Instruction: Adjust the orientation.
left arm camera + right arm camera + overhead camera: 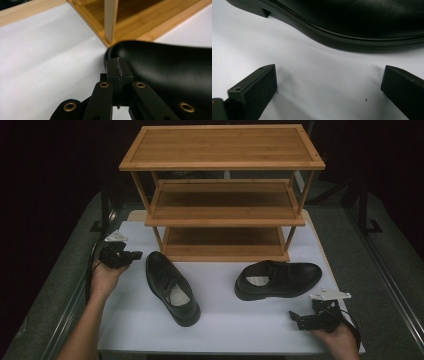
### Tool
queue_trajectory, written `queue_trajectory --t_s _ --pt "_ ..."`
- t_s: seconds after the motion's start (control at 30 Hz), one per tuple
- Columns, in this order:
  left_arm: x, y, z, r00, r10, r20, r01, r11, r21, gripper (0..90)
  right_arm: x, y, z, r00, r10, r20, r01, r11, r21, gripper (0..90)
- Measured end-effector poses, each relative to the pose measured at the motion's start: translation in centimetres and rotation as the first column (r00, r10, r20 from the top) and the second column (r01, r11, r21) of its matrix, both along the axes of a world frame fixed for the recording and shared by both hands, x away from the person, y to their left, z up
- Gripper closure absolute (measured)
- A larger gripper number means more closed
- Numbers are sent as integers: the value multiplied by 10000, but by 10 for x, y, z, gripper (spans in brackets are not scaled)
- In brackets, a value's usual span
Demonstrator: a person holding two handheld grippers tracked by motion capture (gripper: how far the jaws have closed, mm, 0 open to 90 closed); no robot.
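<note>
Both claws are empty: left gripper pressed together beside the left black leather dress shoe, right gripper spread apart near the right black leather shoe. Neither shoe yet sits on the three-tier bamboo rack; likely everything remains.

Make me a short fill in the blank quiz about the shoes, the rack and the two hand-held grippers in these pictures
1. The bamboo rack has ____ shelves.
2. The left hand-held gripper has its jaws ____, close beside the left shoe.
3. The right hand-held gripper has its jaws ____, with bare white table between them.
4. The right shoe lies with its toe pointing to the ____ in the high view.

Missing words: three; shut; open; right
</note>
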State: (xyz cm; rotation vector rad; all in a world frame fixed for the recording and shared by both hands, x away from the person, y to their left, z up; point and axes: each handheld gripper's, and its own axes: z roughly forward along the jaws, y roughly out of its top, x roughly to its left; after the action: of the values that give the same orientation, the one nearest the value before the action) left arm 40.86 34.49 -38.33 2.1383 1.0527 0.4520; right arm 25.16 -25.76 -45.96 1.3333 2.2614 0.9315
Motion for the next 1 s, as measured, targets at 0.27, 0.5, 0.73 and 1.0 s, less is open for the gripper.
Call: queue_trajectory --t_s 0.27,0.5,0.73,1.0 --pt "28 -9 -9 9999 -86 71 82 9982 590 899 0 0 0 10000 2 -7 -2 10000 2 0" --pt "42 -10 -29 9997 -65 -227 77 9985 537 899 0 0 0 10000 -3 -2 3 10000 14 0" --pt "44 -13 -37 9994 -213 -280 227 9986 485 900 0 0 0 10000 -6 -10 6 10000 20 0" --pt "43 -13 -36 9991 -293 -290 306 9985 447 900 0 0 0 10000 -9 -12 9 10000 17 0"
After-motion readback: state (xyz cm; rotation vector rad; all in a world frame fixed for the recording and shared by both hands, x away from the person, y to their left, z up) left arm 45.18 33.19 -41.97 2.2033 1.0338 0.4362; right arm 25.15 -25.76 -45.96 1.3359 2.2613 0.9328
